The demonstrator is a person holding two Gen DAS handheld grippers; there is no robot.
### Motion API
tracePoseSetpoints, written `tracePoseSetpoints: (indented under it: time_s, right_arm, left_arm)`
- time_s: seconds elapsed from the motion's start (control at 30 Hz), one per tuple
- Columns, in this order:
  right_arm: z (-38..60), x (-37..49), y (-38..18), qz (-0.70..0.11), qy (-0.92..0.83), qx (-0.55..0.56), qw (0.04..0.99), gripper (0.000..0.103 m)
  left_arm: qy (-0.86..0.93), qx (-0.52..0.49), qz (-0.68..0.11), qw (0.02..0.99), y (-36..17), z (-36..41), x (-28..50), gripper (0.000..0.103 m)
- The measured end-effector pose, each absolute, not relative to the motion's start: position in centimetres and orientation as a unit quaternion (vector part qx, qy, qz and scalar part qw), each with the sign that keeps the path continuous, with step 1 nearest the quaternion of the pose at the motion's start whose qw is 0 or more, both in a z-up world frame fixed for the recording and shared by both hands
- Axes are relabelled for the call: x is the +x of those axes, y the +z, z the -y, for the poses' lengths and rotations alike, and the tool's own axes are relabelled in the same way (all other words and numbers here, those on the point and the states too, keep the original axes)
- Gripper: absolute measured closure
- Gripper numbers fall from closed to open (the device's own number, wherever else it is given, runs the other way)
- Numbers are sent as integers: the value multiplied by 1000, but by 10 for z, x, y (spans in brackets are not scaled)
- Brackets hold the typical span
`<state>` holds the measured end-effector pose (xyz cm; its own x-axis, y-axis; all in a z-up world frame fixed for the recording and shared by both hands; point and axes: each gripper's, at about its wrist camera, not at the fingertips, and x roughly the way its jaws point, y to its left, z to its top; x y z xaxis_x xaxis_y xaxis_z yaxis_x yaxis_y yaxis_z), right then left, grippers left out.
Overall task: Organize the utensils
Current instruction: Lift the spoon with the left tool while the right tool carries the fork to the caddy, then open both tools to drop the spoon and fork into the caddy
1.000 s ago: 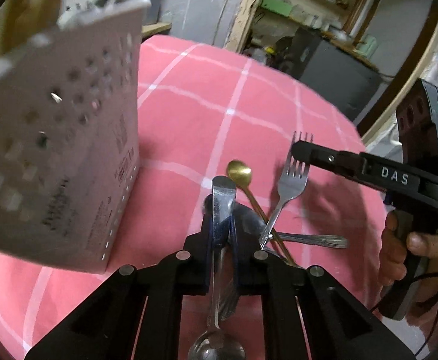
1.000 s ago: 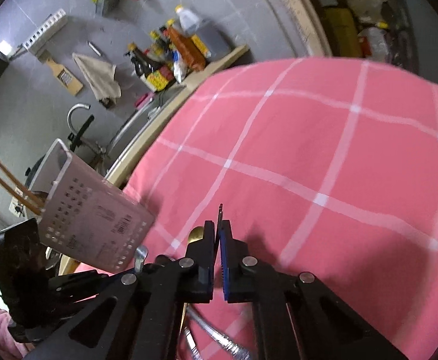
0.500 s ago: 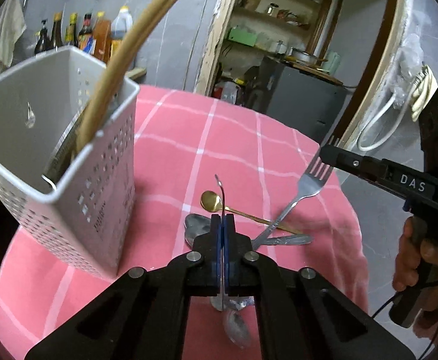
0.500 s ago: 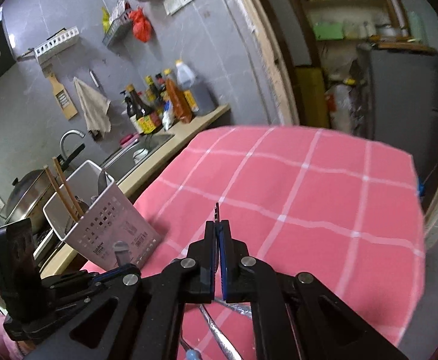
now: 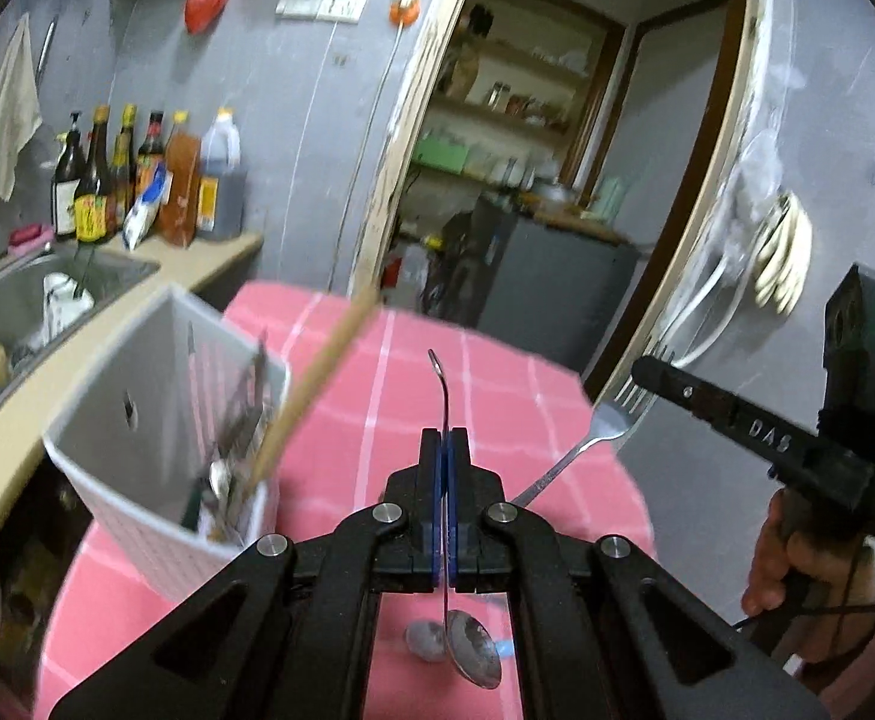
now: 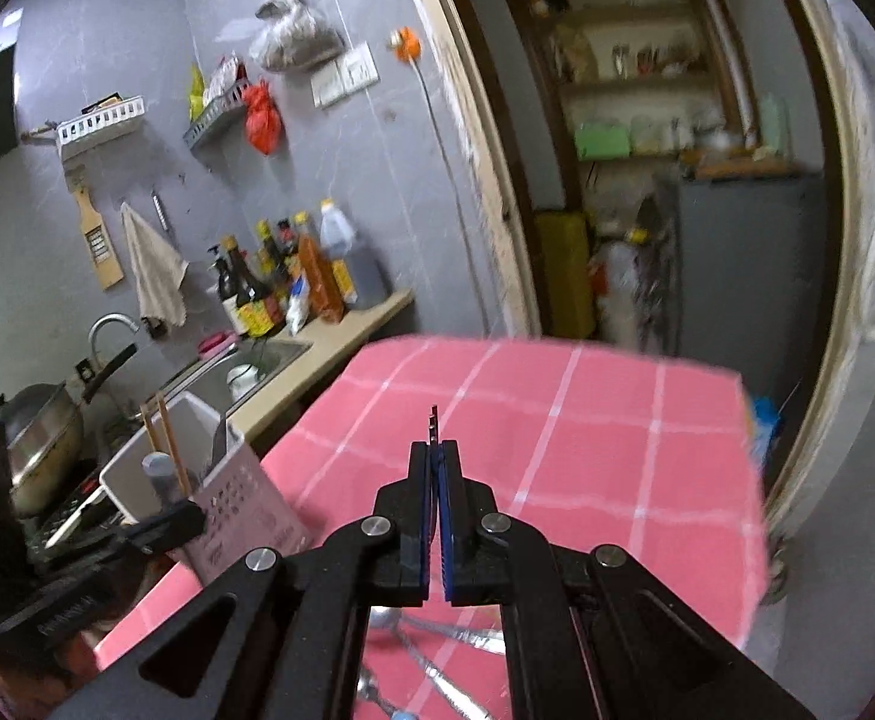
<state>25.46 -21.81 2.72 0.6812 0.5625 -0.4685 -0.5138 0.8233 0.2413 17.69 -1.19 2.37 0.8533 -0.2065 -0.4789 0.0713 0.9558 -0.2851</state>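
**Both grippers up off the cloth, each clamped on a piece of cutlery**

Left wrist view first. The left gripper [image 5: 444, 450] has its jaws pressed tight on a silver spoon [image 5: 446, 420], pinching the handle edge-on. The handle tip curls up beyond the jaws, and the bowl hangs below and behind them, close to the lens. Off to the left of the jaws sits the white perforated utensil caddy [image 5: 155, 420], tilted in this view, with cutlery standing inside and a blurred wooden chopstick [image 5: 311, 396] leaning out of it toward the jaws. To the right of the jaws, the right gripper [image 5: 647, 369] shows side-on, held by a hand [image 5: 779, 558]. A fork [image 5: 593, 432] is caught between its fingers near the tines, and the fork's handle slants down toward the left gripper. Under it all lies the pink checked tablecloth [image 5: 497, 390]; a grey rounded shape rests on it below the jaws, too blurred to name.

Now the right wrist view. The jaws here are all but closed on the fork [image 6: 433, 426], seen edge-on, its tines poking up just past the fingertips. The caddy [image 6: 209, 480] stands down to the left of the jaws with two chopsticks [image 6: 167, 438] upright in it, and the left gripper [image 6: 167, 525] reaches in beside it. Below and behind the jaws, more silver cutlery [image 6: 437, 648] lies on the tablecloth [image 6: 587, 450].
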Motion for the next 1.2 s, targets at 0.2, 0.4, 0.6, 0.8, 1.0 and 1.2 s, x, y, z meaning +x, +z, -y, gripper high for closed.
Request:
tracePoseSetpoints:
  time_s: [0.2, 0.4, 0.6, 0.8, 1.0, 1.2]
  right_arm:
    - [198, 245, 77, -204, 277, 23, 939, 100]
    - [158, 241, 121, -138, 294, 9, 946, 100]
    - [96, 238, 134, -115, 322, -62, 938, 100]
    - [49, 234, 123, -138, 348, -133, 917, 100]
    - [27, 226, 108, -151, 359, -187, 902, 100]
    - [17, 224, 91, -173, 371, -201, 890, 100]
  left_arm:
    - [-74, -121, -210, 967, 87, -16, 179, 103]
    - [-40, -97, -159, 982, 127, -61, 182, 103]
    - [-20, -77, -137, 987, 122, -91, 185, 103]
    - [-20, -45, -145, 988, 94, -92, 180, 103]
    - [-23, -23, -152, 988, 70, -89, 178, 103]
    - [-18, -19, -170, 985, 53, -94, 182, 103]
